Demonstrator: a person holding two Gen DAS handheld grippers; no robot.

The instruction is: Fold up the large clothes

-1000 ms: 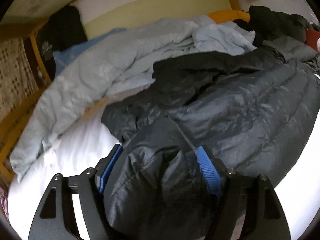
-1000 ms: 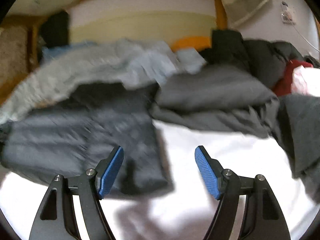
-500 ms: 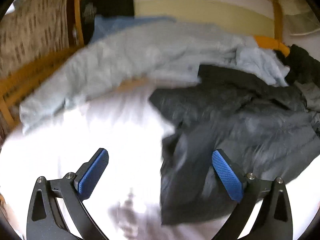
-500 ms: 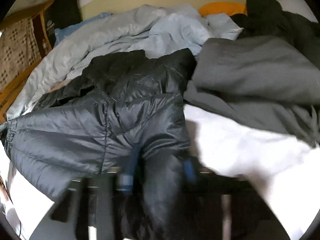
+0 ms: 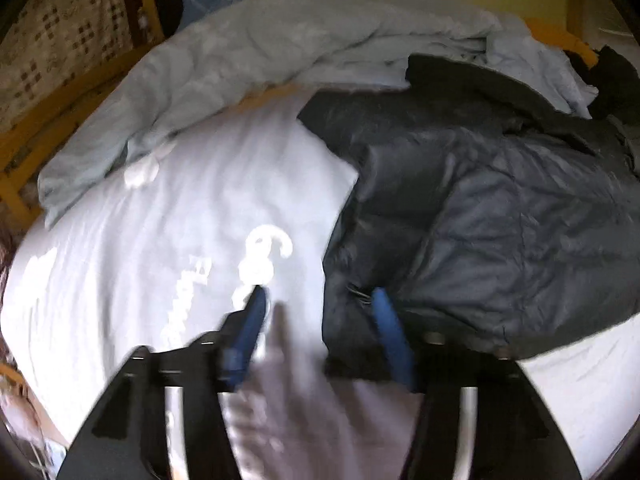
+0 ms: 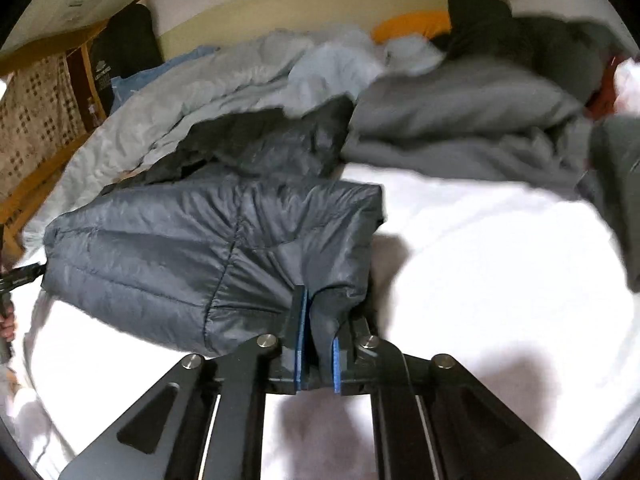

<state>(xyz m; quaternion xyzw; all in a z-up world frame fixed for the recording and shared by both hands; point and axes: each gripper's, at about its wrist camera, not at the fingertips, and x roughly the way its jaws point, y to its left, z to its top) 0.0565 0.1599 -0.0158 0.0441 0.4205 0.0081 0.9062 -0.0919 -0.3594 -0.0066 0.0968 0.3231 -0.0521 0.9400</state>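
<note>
So this looks like the setup stage of folding the dark puffer jacket [image 6: 208, 248], which is sprawled on the bed's white sheet [image 6: 480, 260], right in front of both tongs. The right tongs [image 6: 318, 344] are clamped down on a bunched bit of the jacket's near edge, blue pads squeezed onto the fabric with just a wad of it between them. The left tongs [image 5: 320, 328] are blurry, but the jaws stand apart: the right-hand pad sits against the jacket's near edge and the other one is out over bare sheet, so nothing's pinched there as far as I can see. Beyond the jacket there's a rumpled light blue duvet [image 5: 260, 48], and to the right of the right tongs a grey garment pile [image 6: 460, 120]. My guess is the next move needs the left side to close on its corner so both ends are held, then lift and pull the hem taut before laying it over. Puffy nylon is slippery, so a deep bite probably helps.
</note>
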